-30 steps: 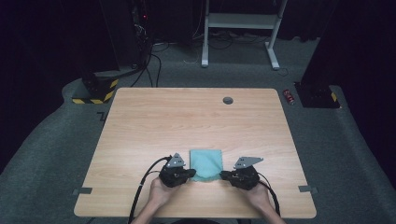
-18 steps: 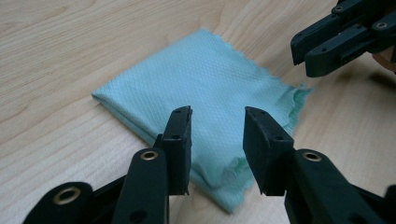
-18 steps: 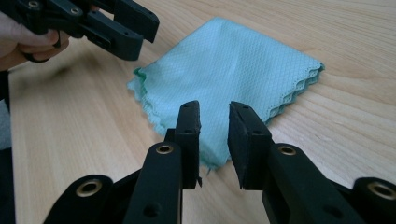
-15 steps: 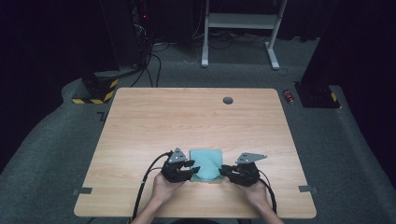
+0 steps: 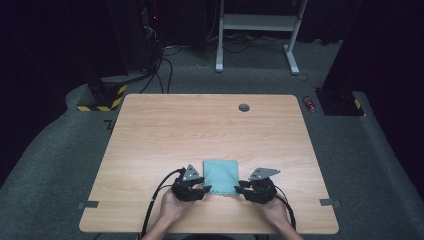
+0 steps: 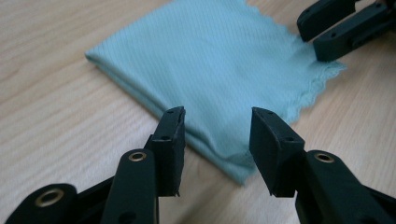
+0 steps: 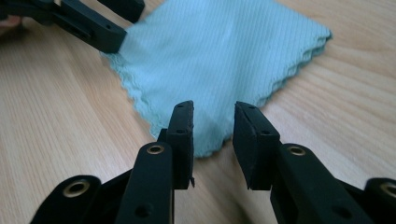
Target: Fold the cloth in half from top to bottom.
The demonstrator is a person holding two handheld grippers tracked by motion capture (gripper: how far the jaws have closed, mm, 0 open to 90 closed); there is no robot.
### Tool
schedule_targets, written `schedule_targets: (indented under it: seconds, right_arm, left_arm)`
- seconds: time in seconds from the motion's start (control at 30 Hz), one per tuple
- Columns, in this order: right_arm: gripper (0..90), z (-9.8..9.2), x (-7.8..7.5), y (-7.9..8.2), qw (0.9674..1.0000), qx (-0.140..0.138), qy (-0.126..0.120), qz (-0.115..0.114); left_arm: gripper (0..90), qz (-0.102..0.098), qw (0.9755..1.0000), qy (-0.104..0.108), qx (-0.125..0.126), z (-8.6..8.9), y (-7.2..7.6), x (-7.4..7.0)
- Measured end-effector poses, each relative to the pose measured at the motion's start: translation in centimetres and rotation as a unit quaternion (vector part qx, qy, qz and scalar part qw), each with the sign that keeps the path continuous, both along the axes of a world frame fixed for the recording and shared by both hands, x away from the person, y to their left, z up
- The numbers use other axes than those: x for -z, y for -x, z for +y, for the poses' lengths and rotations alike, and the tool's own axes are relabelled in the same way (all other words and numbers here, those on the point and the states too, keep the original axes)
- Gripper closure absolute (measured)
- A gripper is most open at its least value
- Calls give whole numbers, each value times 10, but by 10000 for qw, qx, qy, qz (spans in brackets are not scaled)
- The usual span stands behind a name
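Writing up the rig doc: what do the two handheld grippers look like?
Both the left gripper and the right gripper are black, each topped by a grey three-cornered plate. The jaws are flat black bars with brass-ringed pivot holes, and the pads are blocky and ribbed. A black cable trails from each. The forearms are bare, with no sleeves.

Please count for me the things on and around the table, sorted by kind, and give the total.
Folded light-blue cloth: 1
Black grippers, left gripper and right gripper, at the cloth's near corners: 2
Wooden table: 1
Round dark grommet in the tabletop: 1
Small red object on the floor: 1
Total: 6
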State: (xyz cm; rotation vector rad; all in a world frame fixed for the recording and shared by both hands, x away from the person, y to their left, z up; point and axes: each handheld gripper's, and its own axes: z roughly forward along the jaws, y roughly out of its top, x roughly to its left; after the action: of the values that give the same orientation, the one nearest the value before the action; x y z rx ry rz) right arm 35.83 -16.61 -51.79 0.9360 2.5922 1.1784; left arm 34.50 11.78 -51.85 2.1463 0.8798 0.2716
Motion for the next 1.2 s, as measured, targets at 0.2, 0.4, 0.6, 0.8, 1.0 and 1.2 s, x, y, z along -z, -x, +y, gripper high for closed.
schedule_targets:
  seconds: [0.2, 0.4, 0.6, 0.8, 1.0, 1.2]
  right_arm:
    - [682, -9, -1, 3, 9999, 85, 74, -72]
    - [685, -7, -13, -13, 9988, 309, -308, -238]
    - [687, 18, -17, -40, 9977, 386, -520, -219]
    - [706, 47, -11, -60, 9980, 359, -500, -101]
    - [717, 52, 0, -73, 9976, 525, -446, -18]
    - [715, 38, 3, -80, 9966, 740, -372, 47]
  left_arm:
    - [543, -55, 10000, 25, 8, 7, 6, -2]
    - [521, -267, 9989, 358, -106, 5, -11, -21]
    - [521, -301, 9993, 152, -136, -17, -41, -20]
    - [520, -251, 9989, -36, -390, -26, -59, -12]
    - [520, -173, 9983, -134, -542, -22, -65, -5]
    - [517, -211, 9979, -343, -501, -18, -64, -1]
